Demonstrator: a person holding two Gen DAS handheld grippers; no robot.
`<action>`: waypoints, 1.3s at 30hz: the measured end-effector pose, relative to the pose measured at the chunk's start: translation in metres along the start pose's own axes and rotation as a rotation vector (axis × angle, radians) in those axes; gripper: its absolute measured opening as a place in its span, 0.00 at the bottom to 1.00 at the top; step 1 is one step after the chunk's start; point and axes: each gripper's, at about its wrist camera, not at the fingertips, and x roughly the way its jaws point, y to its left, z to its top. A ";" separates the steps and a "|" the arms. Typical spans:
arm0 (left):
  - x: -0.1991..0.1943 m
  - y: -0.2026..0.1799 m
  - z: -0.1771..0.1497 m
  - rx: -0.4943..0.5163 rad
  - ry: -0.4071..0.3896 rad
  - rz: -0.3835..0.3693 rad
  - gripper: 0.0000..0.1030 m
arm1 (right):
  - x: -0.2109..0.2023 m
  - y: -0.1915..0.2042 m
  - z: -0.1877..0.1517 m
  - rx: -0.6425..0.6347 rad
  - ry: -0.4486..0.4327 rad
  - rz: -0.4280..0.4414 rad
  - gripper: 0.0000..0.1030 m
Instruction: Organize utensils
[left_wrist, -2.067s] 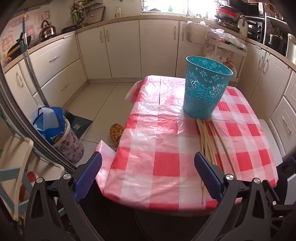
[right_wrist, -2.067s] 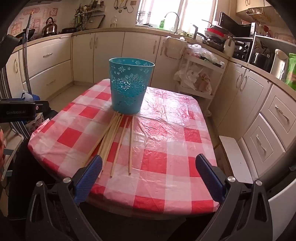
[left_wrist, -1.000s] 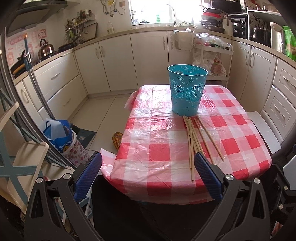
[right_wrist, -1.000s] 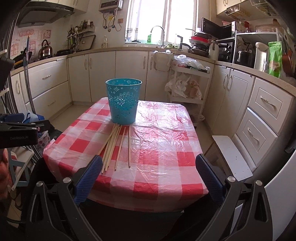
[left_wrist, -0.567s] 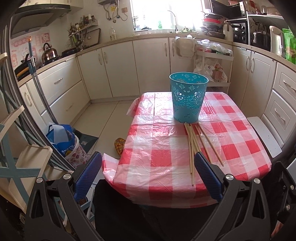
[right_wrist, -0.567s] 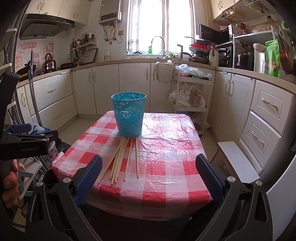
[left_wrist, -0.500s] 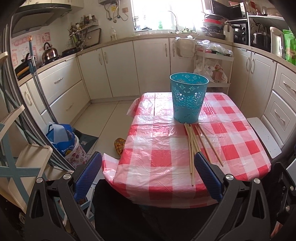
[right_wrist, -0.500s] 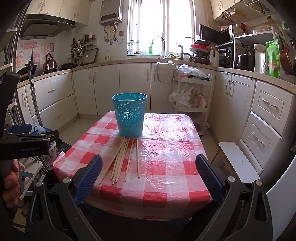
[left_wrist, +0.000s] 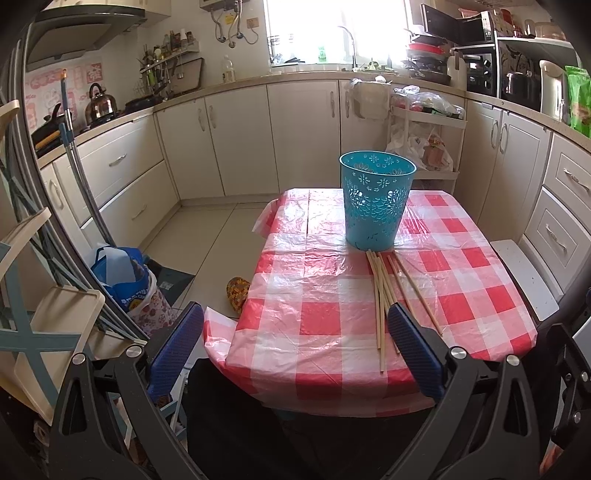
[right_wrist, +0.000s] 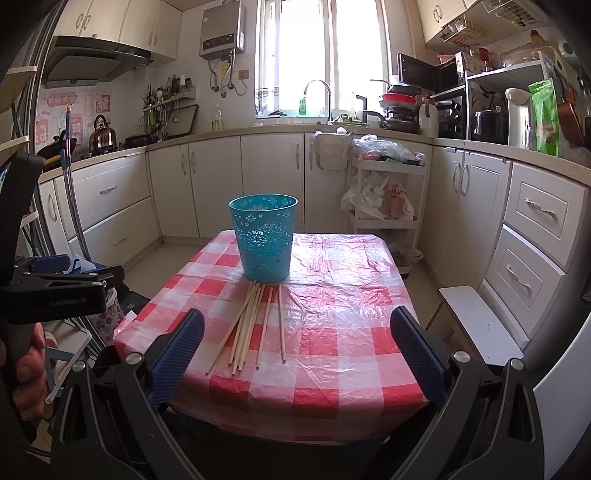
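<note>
Left wrist view: the left tool (left_wrist: 295, 343) hangs short of the near edge of the table (left_wrist: 317, 321), its blue-padded fingers (left_wrist: 175, 349) spread wide with nothing between them. A perforated teal basket (left_wrist: 375, 205) stands upright toward the far end of the red-and-white checked cloth. A loose bundle of wooden chopsticks (left_wrist: 380, 291) lies flat on the cloth, far tips just beside the basket's base, near ends fanned toward the viewer. Right wrist view: the right tool (right_wrist: 295, 354) is likewise released, fingers (right_wrist: 417, 354) wide apart and empty, facing the same basket (right_wrist: 264, 238) and chopsticks (right_wrist: 251, 325) from the table's (right_wrist: 332, 376) near side. A hand (right_wrist: 27, 373) at the left edge grips the other tool's handle.
</note>
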 end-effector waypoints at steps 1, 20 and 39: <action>-0.001 0.000 0.000 0.000 -0.001 -0.001 0.93 | -0.001 0.000 0.000 0.001 -0.005 0.003 0.94; -0.002 -0.001 -0.001 -0.001 0.001 -0.025 0.93 | -0.006 0.005 0.001 -0.007 -0.019 0.021 0.94; 0.016 0.001 -0.004 0.003 0.018 -0.048 0.93 | 0.005 0.010 -0.003 -0.018 0.003 0.031 0.94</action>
